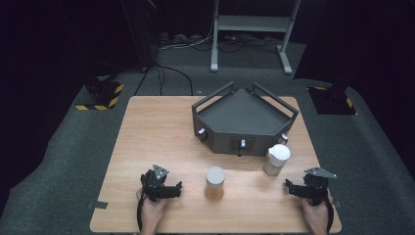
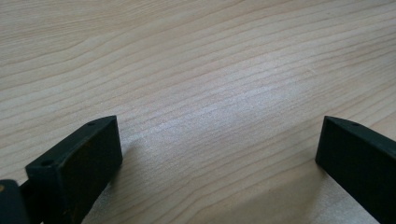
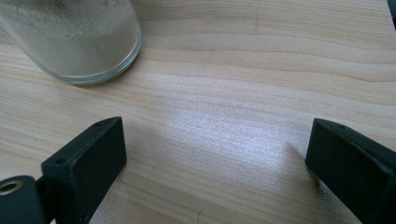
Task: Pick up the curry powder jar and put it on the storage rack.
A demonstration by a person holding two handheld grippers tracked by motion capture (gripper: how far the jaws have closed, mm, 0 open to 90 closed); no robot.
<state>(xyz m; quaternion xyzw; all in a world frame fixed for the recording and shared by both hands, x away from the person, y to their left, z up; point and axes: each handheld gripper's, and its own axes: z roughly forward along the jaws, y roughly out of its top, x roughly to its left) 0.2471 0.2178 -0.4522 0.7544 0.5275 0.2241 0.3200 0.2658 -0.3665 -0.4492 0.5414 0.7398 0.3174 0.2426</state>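
Both sets of fingers (image 2: 88, 158) (image 3: 88, 161) spread wide, empty. Bring right gripper (image 1: 299, 188) level around jar (image 1: 215, 182), mid-height, squeeze gently.

Looks like a lab: dark curtained walls, grey carpet, hazard-striped stand feet (image 1: 100, 95) at left, cables (image 1: 171, 73) top centre.

No text, label, brand, number or sign can be read anywhere in these pictures. The jar with the brown contents (image 1: 215, 182) and the white-lidded jar (image 1: 277, 159) show no legible label from the high view, and the glass jar's wall in the right gripper view carries no print. The dark tray (image 1: 243, 120) bears no readable marking. The yellow-and-black striped bases (image 1: 100, 95) on the floor carry stripes only, no words.
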